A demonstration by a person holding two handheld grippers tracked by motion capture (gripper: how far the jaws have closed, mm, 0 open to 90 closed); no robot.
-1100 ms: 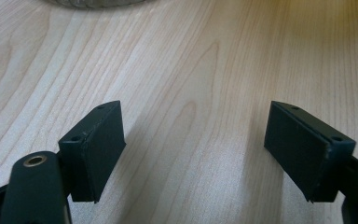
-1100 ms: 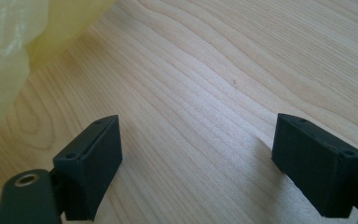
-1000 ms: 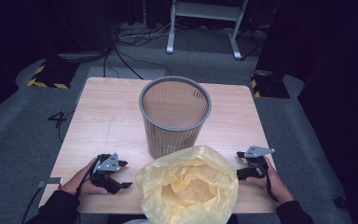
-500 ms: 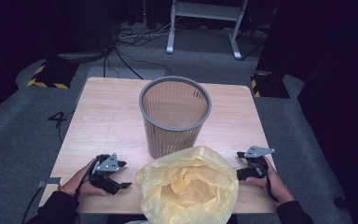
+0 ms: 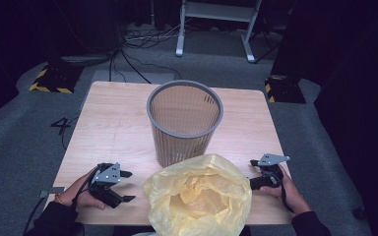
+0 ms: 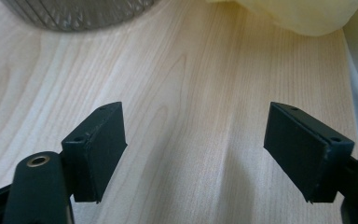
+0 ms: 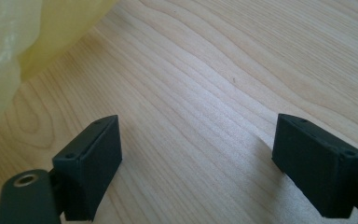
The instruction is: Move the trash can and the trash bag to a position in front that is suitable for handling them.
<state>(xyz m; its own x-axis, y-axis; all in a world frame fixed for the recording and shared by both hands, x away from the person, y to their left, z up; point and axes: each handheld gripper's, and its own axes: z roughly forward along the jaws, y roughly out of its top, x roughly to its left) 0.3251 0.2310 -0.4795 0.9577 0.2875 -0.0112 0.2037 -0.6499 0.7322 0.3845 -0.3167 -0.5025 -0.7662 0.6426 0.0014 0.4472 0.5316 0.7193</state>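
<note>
high view, table: light wood table; dark floor and cables around it
high view, basket: grey mesh waste basket upright mid-table; looks empty, no liner in it
high view, bag: crumpled yellow plastic bag at near edge, just in front of basket, mouth gaping upward; touching or nearly touching basket base, can't tell which
high view, left gripper: rests on table left of bag, held in person's left hand; jaws spread wide, nothing between them
high view, right gripper: rests on table right of bag, near right edge; spread hard to read from here

left gripper view, jaws: wide apart, bare wood between them; empty
left gripper view, surroundings: basket base top left; bag edge top right; both well ahead of jaws

right gripper view, jaws: wide apart, empty; bare wood between
right gripper view, surroundings: bag at upper left, beside jaws, not between them

likely job (guess, none stated): bag into basket as liner; not begun
risk 1: thin film, one jaw may pinch both walls together; mouth won't open over rim
risk 2: basket light and tall; a bag drag or gripper bump could tip or slide it
risk 3: bag sits at near edge; a push toward person could drop it off
risk 4: film slips from flat pads if bite is shallow
</note>
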